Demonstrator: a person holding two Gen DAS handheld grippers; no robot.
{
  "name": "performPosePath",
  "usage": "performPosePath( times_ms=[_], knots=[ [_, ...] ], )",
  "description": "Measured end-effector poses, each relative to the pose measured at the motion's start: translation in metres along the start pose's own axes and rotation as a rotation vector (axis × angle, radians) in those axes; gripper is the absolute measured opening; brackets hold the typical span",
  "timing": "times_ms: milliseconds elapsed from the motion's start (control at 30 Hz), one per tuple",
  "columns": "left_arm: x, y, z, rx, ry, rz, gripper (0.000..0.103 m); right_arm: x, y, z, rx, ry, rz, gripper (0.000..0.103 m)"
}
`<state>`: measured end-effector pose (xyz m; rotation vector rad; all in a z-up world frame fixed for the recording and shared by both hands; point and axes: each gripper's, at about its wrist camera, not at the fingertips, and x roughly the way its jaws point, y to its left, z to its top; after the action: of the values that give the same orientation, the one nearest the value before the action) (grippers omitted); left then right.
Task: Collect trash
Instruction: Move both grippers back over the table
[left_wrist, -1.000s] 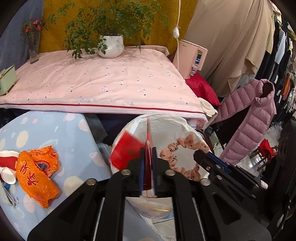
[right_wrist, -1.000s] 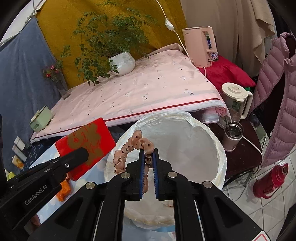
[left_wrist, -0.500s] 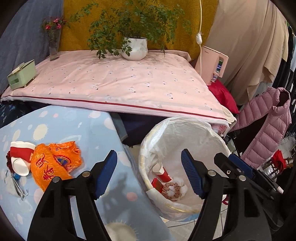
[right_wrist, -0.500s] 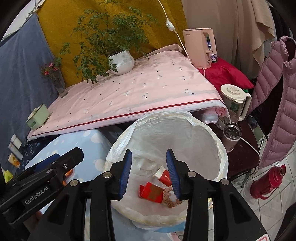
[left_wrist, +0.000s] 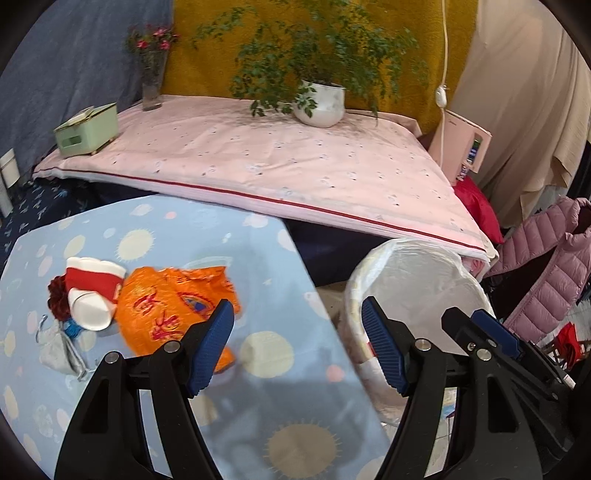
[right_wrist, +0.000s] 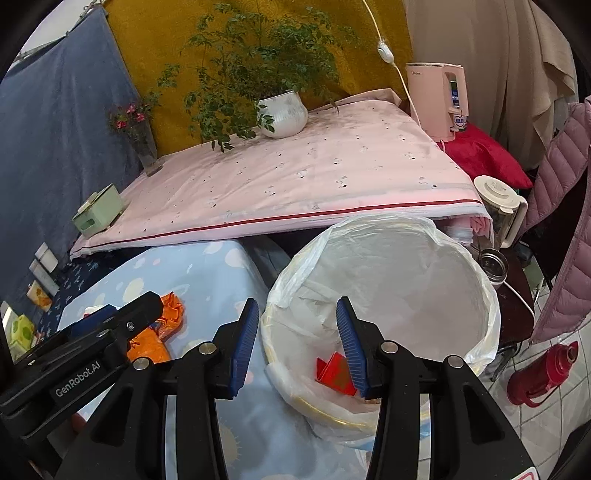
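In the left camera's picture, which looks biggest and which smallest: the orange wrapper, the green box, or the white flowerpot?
1. Orange wrapper, though it lies nearest the camera.
2. Green box and white flowerpot look about alike, too close to rank.

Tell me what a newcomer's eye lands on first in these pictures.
The orange wrapper on the blue sun-print table, beside a red-and-white cup, stands out first. Next comes the white-lined bin off the table's right edge, with a red packet at its bottom. Both the left claw and the right claw are open and empty.
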<state>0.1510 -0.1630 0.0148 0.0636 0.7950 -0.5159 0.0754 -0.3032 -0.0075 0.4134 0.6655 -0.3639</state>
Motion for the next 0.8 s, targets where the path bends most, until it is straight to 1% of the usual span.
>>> performPosePath(
  times_ms=[267, 400, 467, 600, 733, 800],
  knots=[
    [-0.010, 0.045, -0.011, -0.061, 0.000, 0.062, 0.068, 0.002, 0.038, -0.010, -0.047, 0.021, 0.033, 0.044],
    [-0.016, 0.074, -0.018, -0.105, 0.001, 0.104, 0.068, 0.003, 0.058, -0.015, -0.077, 0.028, 0.049, 0.049],
    [-0.018, 0.091, -0.022, -0.132, 0.003, 0.135, 0.071, 0.004, 0.070, -0.018, -0.099, 0.033, 0.058, 0.050],
    [-0.020, 0.127, -0.032, -0.187, 0.015, 0.189, 0.073, 0.009, 0.096, -0.026, -0.138, 0.049, 0.078, 0.050],
    [-0.020, 0.165, -0.045, -0.238, 0.041, 0.248, 0.082, 0.016, 0.120, -0.036, -0.175, 0.068, 0.101, 0.052],
    [-0.018, 0.186, -0.053, -0.275, 0.061, 0.263, 0.086, 0.022, 0.132, -0.041, -0.192, 0.083, 0.115, 0.055]
  ],
)
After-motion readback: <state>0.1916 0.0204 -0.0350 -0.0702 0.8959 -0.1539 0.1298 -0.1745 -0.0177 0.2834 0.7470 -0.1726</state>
